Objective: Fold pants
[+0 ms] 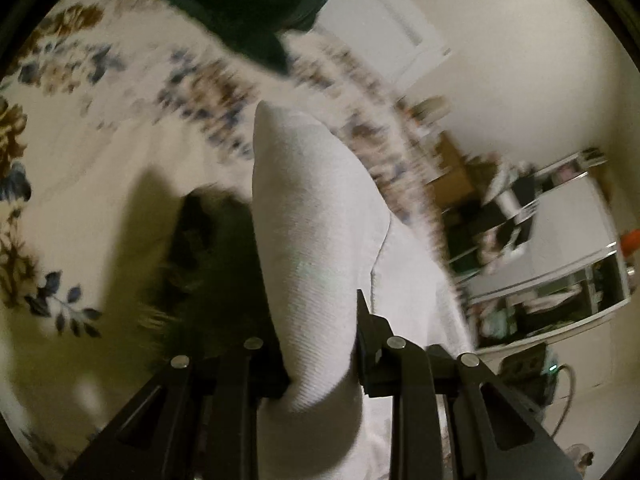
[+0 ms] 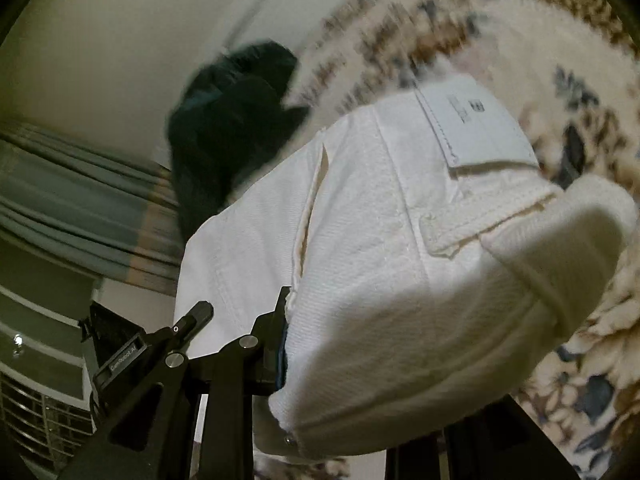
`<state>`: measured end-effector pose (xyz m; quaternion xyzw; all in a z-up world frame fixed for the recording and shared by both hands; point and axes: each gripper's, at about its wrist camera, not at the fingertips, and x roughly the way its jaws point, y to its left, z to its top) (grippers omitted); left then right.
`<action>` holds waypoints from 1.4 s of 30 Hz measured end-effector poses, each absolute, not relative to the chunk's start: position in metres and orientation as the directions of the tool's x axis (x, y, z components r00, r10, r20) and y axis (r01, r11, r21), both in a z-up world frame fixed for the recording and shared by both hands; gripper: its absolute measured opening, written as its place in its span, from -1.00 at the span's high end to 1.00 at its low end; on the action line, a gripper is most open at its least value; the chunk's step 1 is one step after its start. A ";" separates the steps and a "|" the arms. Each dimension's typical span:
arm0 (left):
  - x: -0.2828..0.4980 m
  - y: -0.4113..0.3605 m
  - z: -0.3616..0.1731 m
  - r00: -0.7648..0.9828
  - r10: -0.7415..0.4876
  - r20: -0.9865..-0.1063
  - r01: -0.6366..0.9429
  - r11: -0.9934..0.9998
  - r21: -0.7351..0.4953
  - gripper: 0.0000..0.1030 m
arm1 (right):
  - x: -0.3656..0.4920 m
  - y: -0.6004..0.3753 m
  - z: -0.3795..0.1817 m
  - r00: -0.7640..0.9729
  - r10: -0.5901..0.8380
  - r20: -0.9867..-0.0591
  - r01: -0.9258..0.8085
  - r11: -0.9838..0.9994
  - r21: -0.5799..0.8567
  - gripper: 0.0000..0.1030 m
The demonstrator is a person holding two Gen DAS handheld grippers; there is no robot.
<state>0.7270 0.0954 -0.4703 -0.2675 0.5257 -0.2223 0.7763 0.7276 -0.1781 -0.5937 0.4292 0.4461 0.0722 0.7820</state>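
The white pants (image 1: 308,216) are lifted off the floral bedspread (image 1: 80,128). In the left wrist view, my left gripper (image 1: 320,344) is shut on a fold of the white fabric, which rises in a ridge between the black fingers. In the right wrist view, my right gripper (image 2: 320,352) is shut on the pants (image 2: 400,260) near the waistband, where a white label patch (image 2: 476,120) and a belt loop show. The cloth drapes over the right finger and hides it. Both views are motion-blurred.
A dark green garment (image 1: 256,12) lies on the bedspread beyond the pants; it also shows in the right wrist view (image 2: 232,120). Shelves with clutter (image 1: 540,240) stand right of the bed. Curtains (image 2: 80,200) and a white appliance (image 2: 44,400) are at the left.
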 end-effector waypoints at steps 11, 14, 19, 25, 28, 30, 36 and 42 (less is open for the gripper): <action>0.702 0.116 -0.494 0.367 -0.610 -0.703 0.019 0.760 -0.650 0.49 | 0.693 -0.238 -0.616 0.618 0.472 -0.629 0.393 0.508 0.767 0.47; 0.705 0.117 -0.495 0.366 -0.609 -0.704 0.012 0.759 -0.651 0.49 | 0.691 -0.237 -0.602 0.633 0.409 -0.657 0.376 0.579 0.723 0.52; 0.701 0.111 -0.488 0.354 -0.535 -0.767 0.018 0.824 -0.566 0.24 | 0.693 -0.234 -0.626 0.535 0.378 -0.755 0.451 0.628 0.634 0.42; 0.678 0.086 -0.452 0.379 -0.332 -0.864 0.069 0.941 -0.331 -0.43 | 0.683 -0.230 -0.589 0.478 0.265 -0.837 0.460 0.736 0.496 -0.41; 0.661 0.075 -0.432 0.401 -0.282 -0.872 0.090 0.959 -0.269 -0.74 | 0.678 -0.215 -0.569 0.429 0.160 -0.889 0.421 0.835 0.354 -0.82; 0.648 0.067 -0.416 0.422 -0.248 -0.872 0.105 0.969 -0.225 -0.74 | 0.672 -0.199 -0.551 0.404 0.084 -0.911 0.370 0.896 0.247 -1.00; 0.603 0.047 -0.362 0.477 -0.171 -0.862 0.122 0.984 -0.127 -0.74 | 0.638 -0.165 -0.486 0.441 -0.079 -0.894 0.255 0.966 0.040 -1.00; 0.550 0.041 -0.299 0.553 -0.116 -0.825 0.084 0.993 -0.083 -0.74 | 0.584 -0.153 -0.407 0.523 -0.109 -0.845 0.207 0.978 0.002 -1.00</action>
